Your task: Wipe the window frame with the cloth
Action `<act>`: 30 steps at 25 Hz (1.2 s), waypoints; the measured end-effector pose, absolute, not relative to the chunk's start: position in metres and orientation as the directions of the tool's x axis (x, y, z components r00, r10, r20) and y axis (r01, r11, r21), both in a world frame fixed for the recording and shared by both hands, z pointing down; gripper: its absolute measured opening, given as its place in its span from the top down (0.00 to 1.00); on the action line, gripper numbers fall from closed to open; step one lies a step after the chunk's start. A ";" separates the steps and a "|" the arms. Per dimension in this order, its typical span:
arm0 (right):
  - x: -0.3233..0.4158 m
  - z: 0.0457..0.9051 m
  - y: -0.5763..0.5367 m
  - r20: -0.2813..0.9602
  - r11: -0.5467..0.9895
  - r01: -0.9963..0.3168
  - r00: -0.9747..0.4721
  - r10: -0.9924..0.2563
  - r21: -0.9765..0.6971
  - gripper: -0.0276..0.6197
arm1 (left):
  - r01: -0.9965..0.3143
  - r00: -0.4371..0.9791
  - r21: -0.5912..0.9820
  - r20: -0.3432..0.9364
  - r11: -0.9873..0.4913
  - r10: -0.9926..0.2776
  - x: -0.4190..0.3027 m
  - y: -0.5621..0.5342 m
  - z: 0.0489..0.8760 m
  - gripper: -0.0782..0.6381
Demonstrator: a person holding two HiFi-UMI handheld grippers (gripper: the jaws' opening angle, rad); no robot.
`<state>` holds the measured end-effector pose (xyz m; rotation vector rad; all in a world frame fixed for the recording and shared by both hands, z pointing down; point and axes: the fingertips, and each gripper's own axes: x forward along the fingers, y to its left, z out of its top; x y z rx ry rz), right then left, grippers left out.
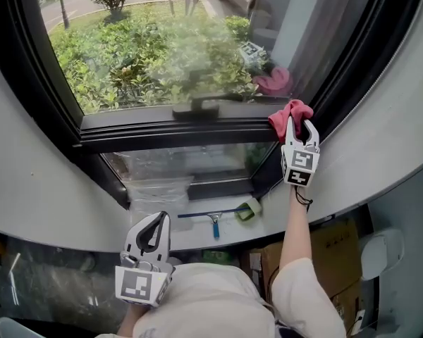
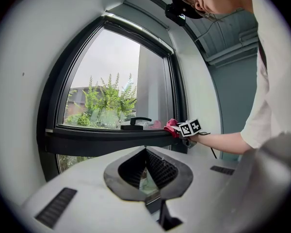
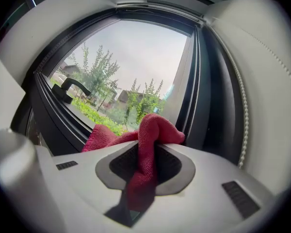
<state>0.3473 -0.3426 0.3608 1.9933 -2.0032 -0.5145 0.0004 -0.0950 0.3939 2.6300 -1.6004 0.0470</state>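
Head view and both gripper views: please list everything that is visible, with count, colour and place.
window frame: one, black, centre
handle: one, black, on the frame's middle
cloth: one, red, against the frame, right side
squeegee: one, blue, on the sill below
cardboard box: one, brown, lower right
left gripper: one, white, low, fingers together, empty
right gripper: one, white, fingers clamping the cloth

Red cloth [image 1: 287, 113], black window frame [image 1: 176, 134], white gripper [image 1: 301, 141].
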 end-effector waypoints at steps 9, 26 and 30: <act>0.353 0.366 -0.341 -0.107 -0.022 -0.955 -0.010 -0.994 0.296 0.82 | -0.890 0.456 0.047 0.056 -0.453 -0.888 -0.002 -0.094 0.397 0.88; 0.349 0.369 -0.337 -0.107 -0.071 -0.973 0.048 -0.993 0.219 0.82 | -0.879 0.477 0.040 0.064 -0.476 -0.876 0.006 -0.092 0.397 0.88; 0.341 0.368 -0.336 -0.109 -0.060 -0.974 0.036 -0.993 0.219 0.82 | -0.873 0.488 0.041 0.062 -0.486 -0.871 0.009 -0.093 0.398 0.88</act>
